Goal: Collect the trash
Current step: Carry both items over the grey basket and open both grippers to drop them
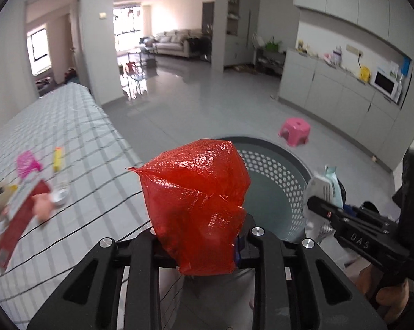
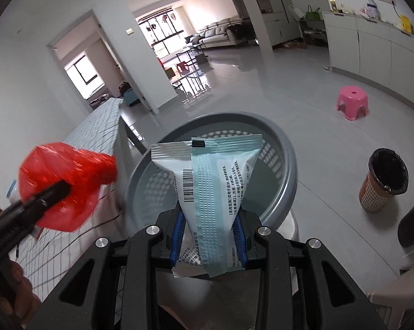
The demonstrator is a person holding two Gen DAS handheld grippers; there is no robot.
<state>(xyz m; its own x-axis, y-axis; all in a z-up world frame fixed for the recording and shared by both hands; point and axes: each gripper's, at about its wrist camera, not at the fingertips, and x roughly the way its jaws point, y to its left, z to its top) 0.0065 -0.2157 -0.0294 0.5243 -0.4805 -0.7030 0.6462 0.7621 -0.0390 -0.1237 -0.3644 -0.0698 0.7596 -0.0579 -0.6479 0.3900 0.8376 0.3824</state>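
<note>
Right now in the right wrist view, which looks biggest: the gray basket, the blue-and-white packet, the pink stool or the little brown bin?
1. gray basket
2. blue-and-white packet, though it is closest to the camera, so it looks bigger than it is
3. pink stool and brown bin: they look about alike, too close to rank

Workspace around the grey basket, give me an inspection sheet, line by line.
Surface: checked tablecloth on the table, left of the basket.
Job's things: red plastic wrapper in the left gripper; pale blue packet in the right gripper; perforated grey basket looks empty where visible.
Clutter: blurred wrappers and packets on the cloth.
Grippers: both shut on their items, near the basket.
Cables: nothing seen at the workspace.
Surroundings: pink stool, lined bin, tiled floor, counter with microwave.
</note>
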